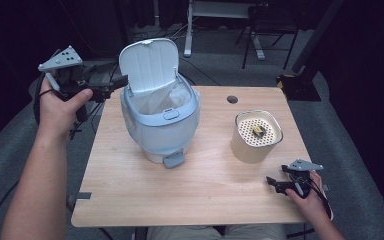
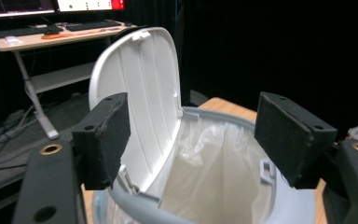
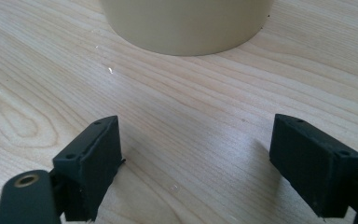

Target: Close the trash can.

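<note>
My right gripper [image 1: 275, 184] rested nearest me on the pale wooden table [image 1: 200, 195], jaws apart and empty, just short of the cream perforated-top canister [image 1: 256, 135]. Farther off, the pale-blue lidded bin [image 1: 159, 120] stood with its white lid [image 1: 149, 65] already up; my left gripper [image 1: 121, 81] hovered beside it, jaws apart, empty. I judged closing remained.
</note>
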